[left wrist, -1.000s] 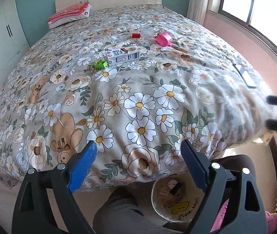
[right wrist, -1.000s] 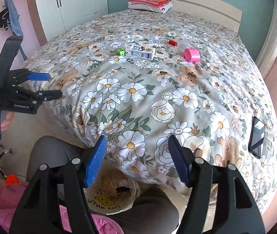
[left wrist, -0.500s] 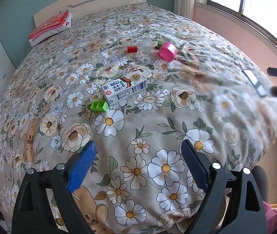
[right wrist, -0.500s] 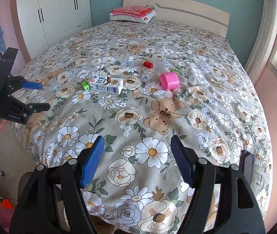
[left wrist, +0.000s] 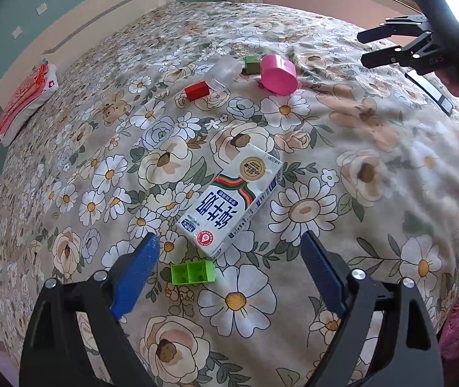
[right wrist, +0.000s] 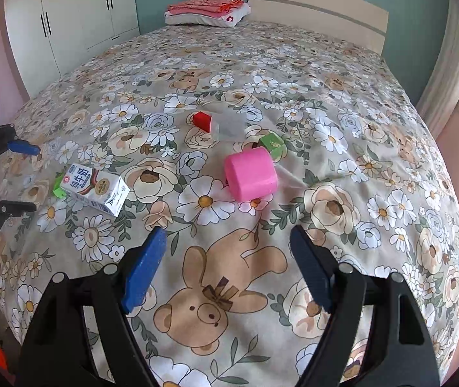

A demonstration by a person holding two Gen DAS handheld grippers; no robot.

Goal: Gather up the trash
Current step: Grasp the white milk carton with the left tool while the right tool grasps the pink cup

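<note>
Both hand-held grippers have moved from the bed's foot out over the floral bedspread (right wrist: 326,74).
The left hand-held gripper (left wrist: 229,267) hovers wide and empty over a white milk carton (left wrist: 229,200) and a green plastic block (left wrist: 193,273); the right hand-held gripper (right wrist: 226,258), empty and opening, faces a pink plastic cup (right wrist: 250,174) lying on its side.

The bedspread (right wrist: 326,103) is soft matt cloth, printed with flowers and bears and lightly creased. The milk carton (left wrist: 232,203) looks like coated paperboard with a slight sheen. The pink cup (right wrist: 250,174) and green block (left wrist: 193,272) are smooth plastic. A clear plastic bottle (left wrist: 226,71) with a red cap (left wrist: 197,91) looks glossy. Each claw has matt black plastic arms, blue ribbed pads (right wrist: 144,271) and shiny metal rivets.
</note>
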